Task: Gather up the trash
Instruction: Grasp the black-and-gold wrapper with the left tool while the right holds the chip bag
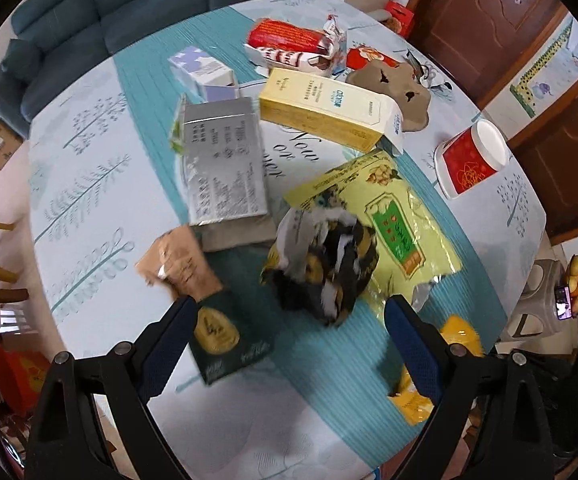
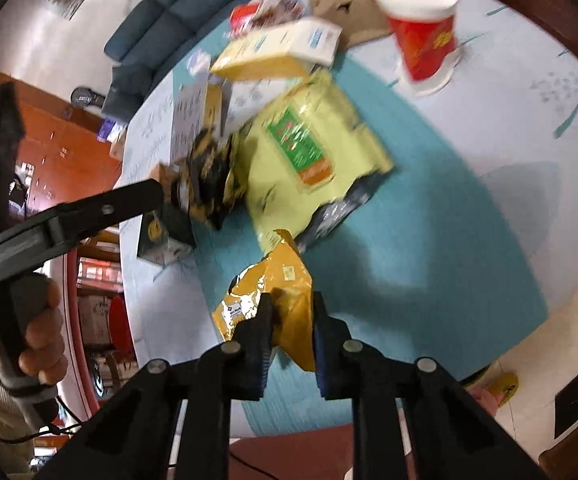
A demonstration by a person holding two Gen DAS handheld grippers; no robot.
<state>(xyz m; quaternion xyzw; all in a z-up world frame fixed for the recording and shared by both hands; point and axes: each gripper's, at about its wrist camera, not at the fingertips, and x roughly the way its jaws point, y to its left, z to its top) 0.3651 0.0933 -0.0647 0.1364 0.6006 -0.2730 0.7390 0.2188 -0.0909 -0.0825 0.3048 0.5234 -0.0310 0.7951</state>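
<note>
Right wrist view: right gripper (image 2: 289, 332) pinches orange foil wrapper (image 2: 277, 284), lifted. Left gripper (image 1: 289, 344) gapes wide above crumpled black-yellow wrapper (image 1: 325, 260); likely next: descend, close.

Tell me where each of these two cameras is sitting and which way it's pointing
Left wrist: rides the left gripper, looking down along its open fingers at the table, above the crumpled black-and-yellow wrapper; only its own fingers show.
Right wrist: rides the right gripper, shut on the orange foil bag, facing across the table; the person's left hand shows at the left.
Shared: the pale yellow bag, the yellow carton and the red cup.
</note>
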